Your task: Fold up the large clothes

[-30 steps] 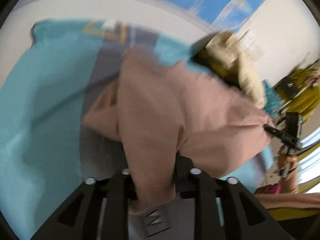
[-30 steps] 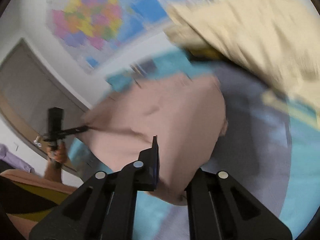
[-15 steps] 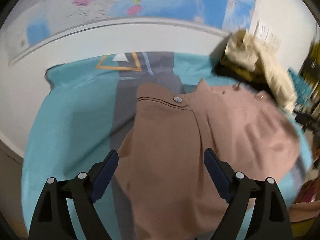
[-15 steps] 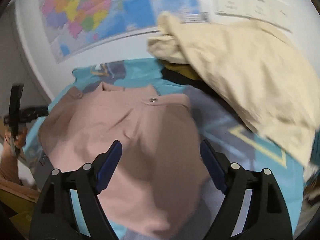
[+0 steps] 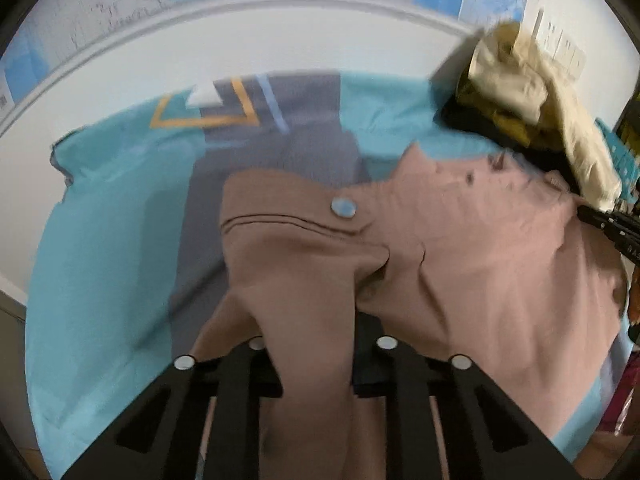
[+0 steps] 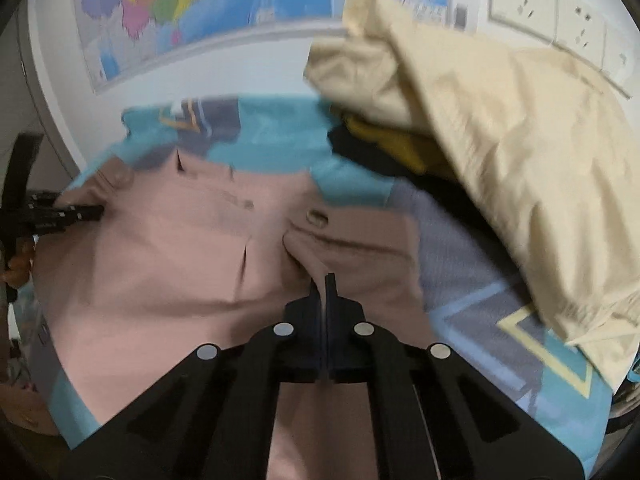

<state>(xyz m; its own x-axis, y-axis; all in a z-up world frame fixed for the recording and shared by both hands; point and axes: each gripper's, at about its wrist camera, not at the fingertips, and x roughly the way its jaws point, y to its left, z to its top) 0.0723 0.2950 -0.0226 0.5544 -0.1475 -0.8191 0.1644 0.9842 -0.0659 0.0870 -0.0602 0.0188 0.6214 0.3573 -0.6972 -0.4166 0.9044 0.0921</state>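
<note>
Down on the blue cloth [image 5: 100,240] that covers the table, the pink garment [image 5: 460,264] is spread out, with its buttoned waistband [image 5: 304,216] on the far side toward the wall map [image 6: 168,4]. Both grippers have a piece of it: the left gripper [image 5: 316,344] is closing its jaws, and a thick bunch of pink fabric already sits squeezed between them, while the right gripper [image 6: 325,292] has its jaws pressed together on a thin ridge of the same cloth just below the waistband. Looks like the start of a fold, with both pinches near the middle rather than at corners, so my worry is the fabric bunches or drags instead of laying over flat. That right pinch is only a sliver, so I'd guess it could slip out once the weight comes on. Also the heap of cream clothes [image 6: 500,140] sits right beside the pink piece on its right, near enough that a wide swing could snag it or pull it onto the fold. Lifting unevenly would leave the crease crooked too.
</note>
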